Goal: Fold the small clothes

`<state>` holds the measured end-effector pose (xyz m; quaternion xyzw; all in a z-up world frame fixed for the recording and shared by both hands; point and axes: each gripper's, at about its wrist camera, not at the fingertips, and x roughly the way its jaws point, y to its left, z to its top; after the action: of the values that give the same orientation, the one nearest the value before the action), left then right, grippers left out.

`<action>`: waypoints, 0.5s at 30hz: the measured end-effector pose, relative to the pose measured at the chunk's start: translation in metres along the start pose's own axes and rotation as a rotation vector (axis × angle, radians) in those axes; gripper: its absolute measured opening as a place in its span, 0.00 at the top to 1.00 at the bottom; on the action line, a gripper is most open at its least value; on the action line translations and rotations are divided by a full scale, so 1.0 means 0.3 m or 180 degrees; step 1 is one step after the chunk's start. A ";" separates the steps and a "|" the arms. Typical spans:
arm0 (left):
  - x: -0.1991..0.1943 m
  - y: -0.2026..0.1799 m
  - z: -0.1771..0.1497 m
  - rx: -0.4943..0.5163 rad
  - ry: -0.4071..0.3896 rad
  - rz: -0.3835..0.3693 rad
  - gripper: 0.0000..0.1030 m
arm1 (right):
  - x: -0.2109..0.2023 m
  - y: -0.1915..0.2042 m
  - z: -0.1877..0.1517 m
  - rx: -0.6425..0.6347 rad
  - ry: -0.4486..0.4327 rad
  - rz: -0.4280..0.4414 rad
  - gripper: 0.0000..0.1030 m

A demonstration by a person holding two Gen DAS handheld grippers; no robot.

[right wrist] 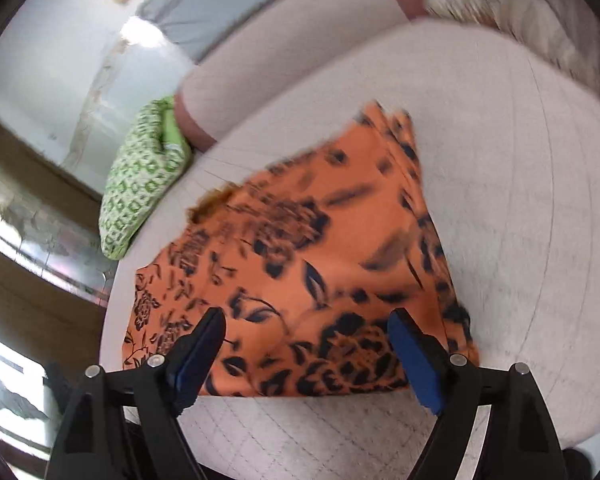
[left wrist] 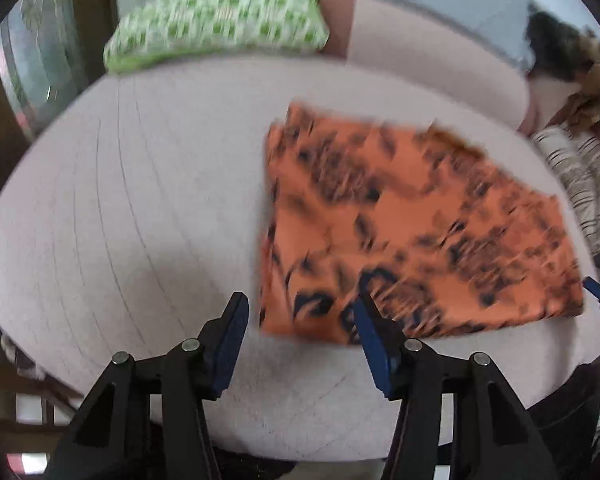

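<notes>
my left hand-held gripper [left wrist: 300,312] hangs with its jaws apart and nothing between them, over the near left corner of the orange floral garment [left wrist: 412,232]. my right hand-held gripper [right wrist: 308,324] is spread wide above the garment's near edge, gripping nothing. the garment lies flat and folded on the pale quilted cushion [left wrist: 140,208], right of its middle. a green patterned pillow [left wrist: 220,20] sits at the far left. both views are blurred.

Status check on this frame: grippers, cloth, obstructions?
Left gripper open, empty. Right gripper open, empty. Orange floral cloth folded flat on cushion. Nothing blocking.
</notes>
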<state>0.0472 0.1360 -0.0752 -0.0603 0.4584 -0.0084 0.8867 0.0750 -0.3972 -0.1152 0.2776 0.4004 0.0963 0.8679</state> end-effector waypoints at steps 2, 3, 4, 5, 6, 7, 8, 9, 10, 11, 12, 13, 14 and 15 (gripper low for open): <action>-0.016 0.009 0.055 -0.0033 -0.0131 -0.0104 0.46 | 0.013 0.022 0.023 -0.0045 -0.0075 0.0006 0.17; -0.011 0.011 0.079 -0.0047 -0.0127 -0.0170 0.46 | 0.008 0.031 0.024 -0.0070 -0.0085 0.0029 0.17; 0.015 0.019 0.098 -0.0048 -0.0086 -0.0195 0.46 | 0.019 0.047 0.031 -0.0098 -0.0088 0.0039 0.17; 0.042 0.030 0.106 -0.0089 -0.0011 -0.0175 0.51 | 0.037 0.055 0.036 -0.0106 -0.0091 0.0030 0.17; 0.068 0.038 0.099 -0.0171 0.0084 -0.0211 0.70 | 0.054 0.055 0.032 -0.0096 -0.0071 0.0036 0.17; 0.099 0.052 0.086 -0.0254 0.0209 -0.0336 0.79 | 0.073 0.052 0.023 -0.0086 -0.0043 0.0055 0.17; 0.123 0.054 0.068 -0.0304 0.0301 -0.0386 0.87 | 0.094 0.045 0.015 -0.0085 -0.0017 0.0048 0.17; 0.140 0.062 0.050 -0.0340 0.0347 -0.0355 0.94 | 0.108 0.035 0.007 -0.0076 0.0012 0.0014 0.17; 0.164 0.074 0.034 -0.0383 0.0410 -0.0339 0.96 | 0.129 0.018 -0.003 -0.0036 0.0069 -0.0017 0.17; 0.166 0.081 0.029 -0.0450 0.0439 -0.0372 0.98 | 0.150 -0.002 -0.013 0.0032 0.0146 -0.0033 0.17; 0.152 0.093 0.021 -0.0559 0.0437 -0.0393 0.98 | 0.165 -0.021 -0.022 0.0111 0.0186 -0.0027 0.17; 0.132 0.097 0.017 -0.0612 0.0391 -0.0368 0.98 | 0.163 -0.031 -0.028 0.0147 0.0169 0.0013 0.17; 0.117 0.094 0.011 -0.0592 0.0338 -0.0329 0.98 | 0.158 -0.033 -0.029 0.0134 0.0152 0.0028 0.17; 0.119 0.089 0.001 -0.0550 0.0330 -0.0289 0.98 | 0.154 -0.034 -0.029 0.0123 0.0153 0.0028 0.17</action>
<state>0.0671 0.1600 -0.1071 -0.1566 0.4994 -0.0121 0.8520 0.0985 -0.3840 -0.1552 0.2936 0.4218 0.0991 0.8521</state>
